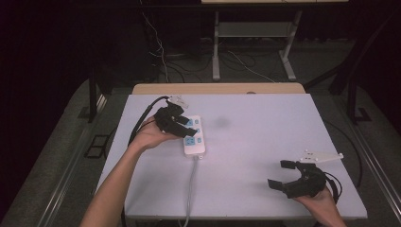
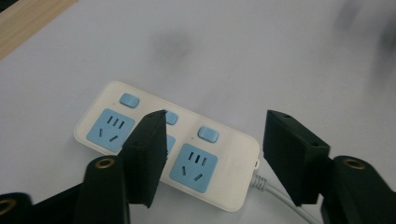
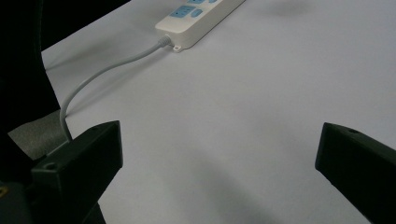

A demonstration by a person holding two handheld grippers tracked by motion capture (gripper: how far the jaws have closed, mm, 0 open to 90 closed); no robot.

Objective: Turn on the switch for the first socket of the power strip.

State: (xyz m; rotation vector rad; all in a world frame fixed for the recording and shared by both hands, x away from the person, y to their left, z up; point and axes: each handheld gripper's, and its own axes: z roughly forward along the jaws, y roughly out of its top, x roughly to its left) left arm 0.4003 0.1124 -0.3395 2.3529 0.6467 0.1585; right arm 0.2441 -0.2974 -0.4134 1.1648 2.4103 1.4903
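Across the middle of the high view spreads the white table, and left of its centre lies the white power strip, flat, socket faces up, long axis running from the far edge toward the near edge, its grey cord trailing off the near edge. At the strip's far end hovers the left tool, released, jaws spread wide over the blue sockets; this hand looks far nearer. Lower right, well apart, the right tool is likewise open and empty
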